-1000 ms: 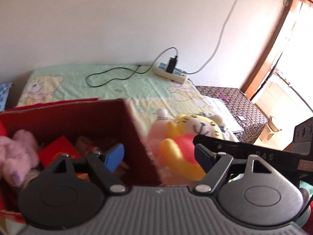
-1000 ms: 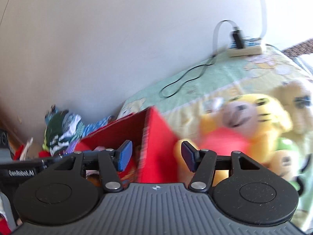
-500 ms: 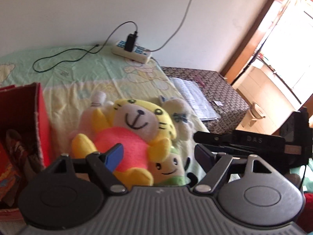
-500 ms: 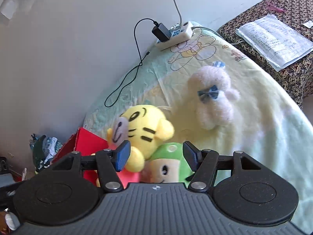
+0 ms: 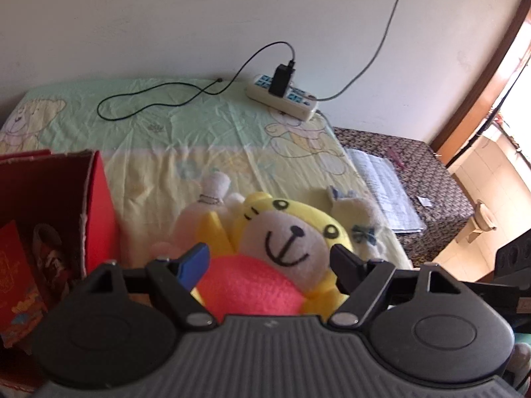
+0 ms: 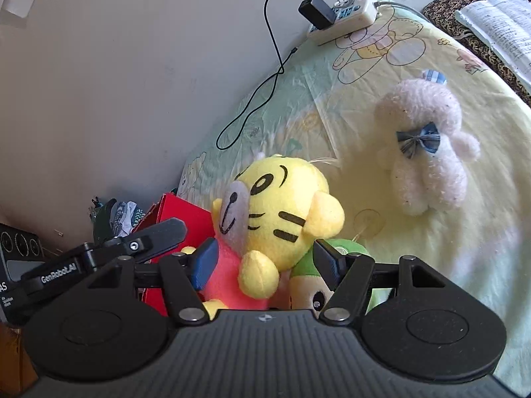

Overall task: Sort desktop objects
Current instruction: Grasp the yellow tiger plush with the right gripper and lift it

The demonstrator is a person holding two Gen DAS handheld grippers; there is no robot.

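Jaws apart on the left gripper [image 5: 270,262], framing the yellow tiger toy [image 5: 285,245] without pressing it. Right gripper [image 6: 265,260] has just been opening, its jaws wide around the same toy and a green toy [image 6: 318,285] at five o'clock. Red box [image 5: 66,212] stands at nine o'clock, white bear [image 6: 428,152] at two o'clock on the bedsheet [image 6: 464,248].
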